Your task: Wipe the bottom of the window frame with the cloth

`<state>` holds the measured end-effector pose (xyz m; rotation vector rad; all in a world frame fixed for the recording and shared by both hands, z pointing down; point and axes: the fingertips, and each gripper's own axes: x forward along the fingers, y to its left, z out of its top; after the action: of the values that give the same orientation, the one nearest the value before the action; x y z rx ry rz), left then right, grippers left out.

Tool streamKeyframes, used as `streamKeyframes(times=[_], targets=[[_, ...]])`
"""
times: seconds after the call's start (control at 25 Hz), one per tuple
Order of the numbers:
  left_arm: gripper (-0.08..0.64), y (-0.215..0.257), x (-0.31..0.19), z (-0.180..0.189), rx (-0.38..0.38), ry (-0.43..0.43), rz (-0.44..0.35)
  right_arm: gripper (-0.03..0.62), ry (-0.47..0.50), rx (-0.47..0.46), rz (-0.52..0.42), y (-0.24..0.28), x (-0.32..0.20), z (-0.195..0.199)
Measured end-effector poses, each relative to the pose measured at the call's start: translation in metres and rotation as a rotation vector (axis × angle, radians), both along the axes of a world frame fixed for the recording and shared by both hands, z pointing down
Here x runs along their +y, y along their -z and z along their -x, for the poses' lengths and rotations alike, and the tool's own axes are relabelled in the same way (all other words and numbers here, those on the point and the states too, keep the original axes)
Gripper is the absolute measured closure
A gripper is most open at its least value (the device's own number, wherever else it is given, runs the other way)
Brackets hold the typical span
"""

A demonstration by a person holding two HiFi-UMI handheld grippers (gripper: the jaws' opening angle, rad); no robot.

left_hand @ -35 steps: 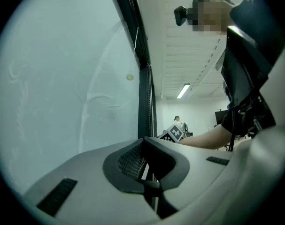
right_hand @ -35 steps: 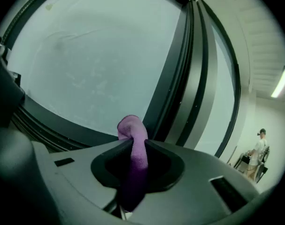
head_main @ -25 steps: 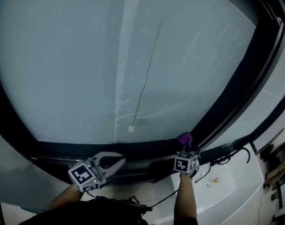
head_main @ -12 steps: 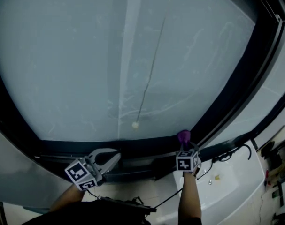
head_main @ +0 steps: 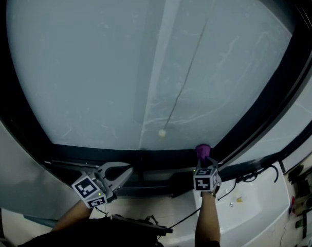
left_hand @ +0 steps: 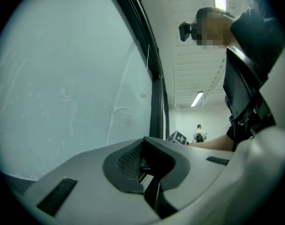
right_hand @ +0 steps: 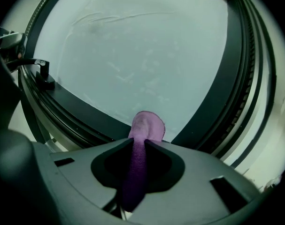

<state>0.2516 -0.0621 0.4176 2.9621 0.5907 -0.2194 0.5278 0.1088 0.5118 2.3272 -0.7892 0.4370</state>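
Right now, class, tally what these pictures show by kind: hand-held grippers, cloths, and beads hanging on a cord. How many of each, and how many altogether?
Grippers: 2, the left gripper and the right gripper
Cloths: 1, the purple cloth
Beads: 1, the cord bead
Total: 4

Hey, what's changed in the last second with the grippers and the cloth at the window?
Very little. The view has shifted, so the cord's bead shows further right; the right gripper has hardly moved. It stays shut on the purple cloth, whose tip sits at the bottom frame near the corner. The left gripper stays shut and empty.
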Motion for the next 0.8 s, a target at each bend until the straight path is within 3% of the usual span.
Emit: streamKeyframes(times=[0.28,0.56,0.8], targets=[[0.558,-0.004,-0.003,0.009,-0.015,0.039,0.018,0.522,0.057,-0.037,-0.026,0.001,-0.015,0.014],[0.558,-0.007,-0.011,0.012,-0.031,0.078,0.033,0.522,0.134,0.001,0.075,0.000,-0.030,0.031],[0.558,-0.008,-0.012,0.015,-0.032,0.091,0.034,0.522,0.182,-0.035,0.053,0.000,-0.041,0.043]])
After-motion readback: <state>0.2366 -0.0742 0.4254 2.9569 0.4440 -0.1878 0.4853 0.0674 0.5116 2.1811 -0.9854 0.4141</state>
